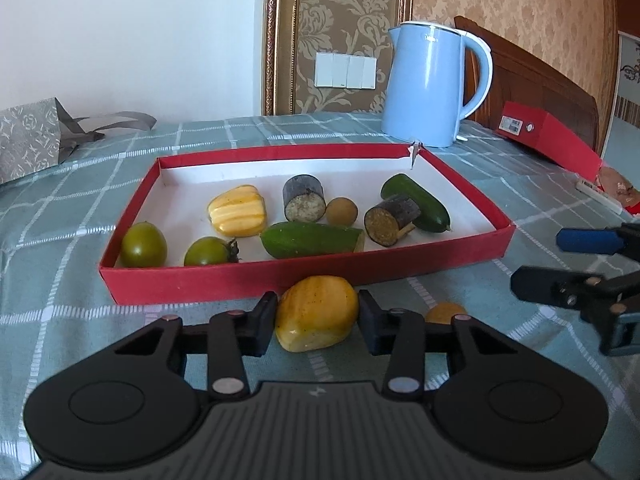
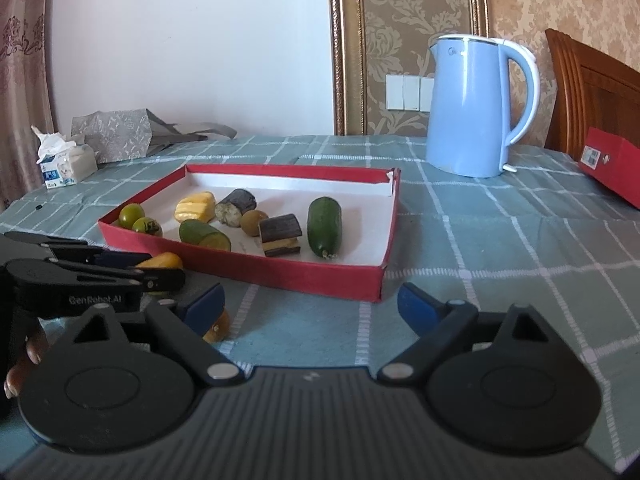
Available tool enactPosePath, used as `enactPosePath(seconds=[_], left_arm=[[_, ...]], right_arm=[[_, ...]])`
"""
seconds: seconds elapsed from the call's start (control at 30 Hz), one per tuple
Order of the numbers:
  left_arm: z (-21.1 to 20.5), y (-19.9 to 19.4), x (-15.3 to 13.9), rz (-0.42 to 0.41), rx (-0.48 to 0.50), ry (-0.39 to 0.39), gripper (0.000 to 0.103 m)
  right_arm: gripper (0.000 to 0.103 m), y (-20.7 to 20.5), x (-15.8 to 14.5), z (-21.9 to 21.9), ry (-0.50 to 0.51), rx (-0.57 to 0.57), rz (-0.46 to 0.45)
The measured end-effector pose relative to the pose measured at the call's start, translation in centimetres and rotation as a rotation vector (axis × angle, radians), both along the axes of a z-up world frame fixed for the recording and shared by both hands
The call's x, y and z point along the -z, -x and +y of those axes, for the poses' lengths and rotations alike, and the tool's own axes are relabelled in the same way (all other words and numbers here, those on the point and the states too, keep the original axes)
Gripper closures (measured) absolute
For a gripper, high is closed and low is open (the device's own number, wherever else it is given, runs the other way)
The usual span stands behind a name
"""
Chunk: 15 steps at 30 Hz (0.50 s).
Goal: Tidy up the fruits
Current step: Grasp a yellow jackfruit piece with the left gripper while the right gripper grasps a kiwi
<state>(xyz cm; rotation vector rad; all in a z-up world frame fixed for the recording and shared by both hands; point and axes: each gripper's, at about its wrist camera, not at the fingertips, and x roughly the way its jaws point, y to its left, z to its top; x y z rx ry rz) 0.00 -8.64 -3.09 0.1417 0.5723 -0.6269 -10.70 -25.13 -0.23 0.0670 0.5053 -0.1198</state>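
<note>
A red tray (image 1: 304, 270) with a white floor holds two green tomatoes, a yellow fruit piece (image 1: 237, 216), two cucumbers, two dark cane pieces and a small brown fruit. My left gripper (image 1: 318, 322) is shut on a yellow fruit (image 1: 316, 318) just in front of the tray's near wall. A small orange fruit (image 1: 444, 312) lies on the cloth to its right. My right gripper (image 2: 310, 306) is open and empty, right of the left one; the orange fruit (image 2: 218, 330) sits by its left finger. The tray also shows in the right wrist view (image 2: 280, 272).
A blue kettle (image 1: 428, 84) stands behind the tray. A red box (image 1: 548, 136) lies at the far right, a grey gift bag (image 1: 28, 140) at the far left, and a tissue pack (image 2: 64, 164) near it. A checked teal cloth (image 2: 500, 248) covers the table.
</note>
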Motion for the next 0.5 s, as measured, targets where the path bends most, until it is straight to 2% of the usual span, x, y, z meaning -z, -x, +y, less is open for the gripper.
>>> enactPosePath(seconds=[0.07,0.27,0.4,0.5], left_arm=[[0.3,0.1,-0.1,-0.004,-0.009,0.002,0.062],[1.3,1.1,-0.3,-0.036,-0.023,0.007,0.062],[2.0,1.3,-0.3,-0.041,-0.048,0.015,0.062],[2.7,1.0,-0.4,-0.031,-0.068,0.038,0.062]], right_arm=[[0.018,-0.2,0.2,0.2,-0.001,-0.015,0.015],[0.023,-0.5,0.5,1.5,0.021,-0.084,0.033],[0.038,-1.2,0.7,2.8,0.040,-0.137,0.058],[0.038,-1.8,0.9,3.8,0.057,-0.159,0.072]])
